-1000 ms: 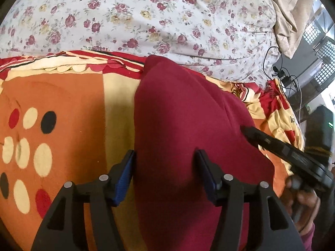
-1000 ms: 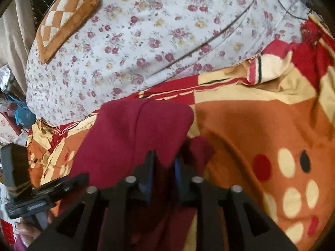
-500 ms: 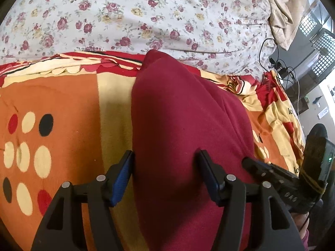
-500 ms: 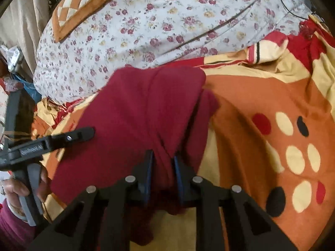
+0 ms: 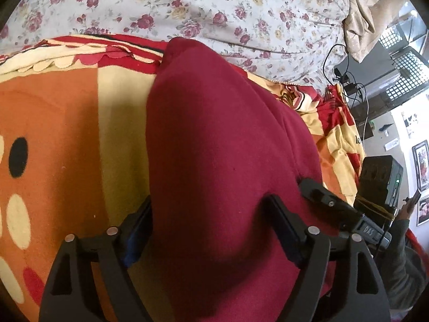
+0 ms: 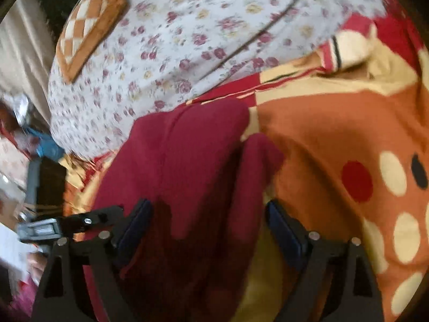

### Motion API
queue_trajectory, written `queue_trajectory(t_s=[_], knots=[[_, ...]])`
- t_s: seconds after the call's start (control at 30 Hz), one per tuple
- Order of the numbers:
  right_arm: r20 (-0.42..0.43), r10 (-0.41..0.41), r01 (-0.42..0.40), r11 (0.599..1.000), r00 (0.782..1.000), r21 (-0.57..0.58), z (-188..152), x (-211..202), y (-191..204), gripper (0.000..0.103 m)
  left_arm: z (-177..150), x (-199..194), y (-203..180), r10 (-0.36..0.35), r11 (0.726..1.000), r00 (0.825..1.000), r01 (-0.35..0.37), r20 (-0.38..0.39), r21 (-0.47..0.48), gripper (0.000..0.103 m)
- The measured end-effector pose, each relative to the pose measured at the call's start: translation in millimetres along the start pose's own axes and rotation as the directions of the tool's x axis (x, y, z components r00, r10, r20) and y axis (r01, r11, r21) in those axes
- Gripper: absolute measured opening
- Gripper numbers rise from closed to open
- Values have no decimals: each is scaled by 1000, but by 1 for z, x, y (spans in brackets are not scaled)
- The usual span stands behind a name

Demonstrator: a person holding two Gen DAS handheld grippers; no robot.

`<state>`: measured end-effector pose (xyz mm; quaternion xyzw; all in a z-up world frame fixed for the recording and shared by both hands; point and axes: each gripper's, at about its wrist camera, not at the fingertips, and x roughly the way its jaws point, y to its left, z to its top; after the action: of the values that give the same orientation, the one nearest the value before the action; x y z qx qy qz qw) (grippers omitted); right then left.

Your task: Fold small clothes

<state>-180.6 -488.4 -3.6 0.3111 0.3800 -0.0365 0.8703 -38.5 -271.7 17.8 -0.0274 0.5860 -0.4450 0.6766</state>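
Note:
A dark red garment [image 5: 214, 147] lies folded lengthwise on an orange, cream and red patterned blanket [image 5: 67, 134]. My left gripper [image 5: 211, 222] is open, its fingers low on either side of the cloth's near end. My right gripper [image 6: 209, 222] is open too, over the garment [image 6: 187, 161], which has a folded flap on its right side. The right gripper also shows at the right of the left wrist view [image 5: 321, 198], and the left gripper at the left of the right wrist view [image 6: 88, 218].
A floral white quilt [image 5: 187, 8] is heaped behind the blanket. A checked orange cushion [image 6: 88, 24] lies on it. Cables and a black device [image 5: 348, 86] sit past the bed's right edge, with a beige curtain [image 5: 367, 13] beyond.
My right gripper has opened and let go of the red cloth it was pinching. The left gripper stays open and has moved closer over the garment.

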Motion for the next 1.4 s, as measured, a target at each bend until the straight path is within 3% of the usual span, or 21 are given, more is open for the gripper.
queue_trajectory(t_s=[0.13,0.23,0.3,0.53,0.63,0.8,0.97,1.2,1.3,1.4], knots=[[-9,-4,4,1000,1000,-31,-3,4,12,90,-1,0,-5,31,999,999,-31,10,9,73],[-4,-28,27,998,1000,-63,-6,1,17,82,-4,-1,-10,64,998,998,-65,26,21,73],[1,-19,19,998,1000,-55,-5,-2,15,70,-5,-1,-12,79,996,996,-80,35,27,73],[9,-21,21,999,1000,-45,-6,-4,12,62,-6,0,-15,105,994,993,-107,50,34,72],[11,-20,21,998,1000,-58,-6,-6,16,54,-8,-3,-17,105,993,993,-108,62,40,64],[11,15,-14,997,1000,-70,-2,-16,27,39,-16,-23,-21,89,994,989,-96,114,53,40],[-4,105,-105,991,994,-85,1,-30,54,37,-29,-61,-24,71,995,988,-79,137,53,35],[-91,198,-210,964,976,-160,-23,-20,111,37,-69,-121,-3,173,984,971,-177,163,8,35],[-138,179,-202,963,974,-176,-39,3,124,42,-84,-118,23,215,976,967,-209,139,-52,37],[-140,81,-110,971,987,-213,-52,18,123,56,-93,-103,51,193,974,976,-177,105,-142,49]])
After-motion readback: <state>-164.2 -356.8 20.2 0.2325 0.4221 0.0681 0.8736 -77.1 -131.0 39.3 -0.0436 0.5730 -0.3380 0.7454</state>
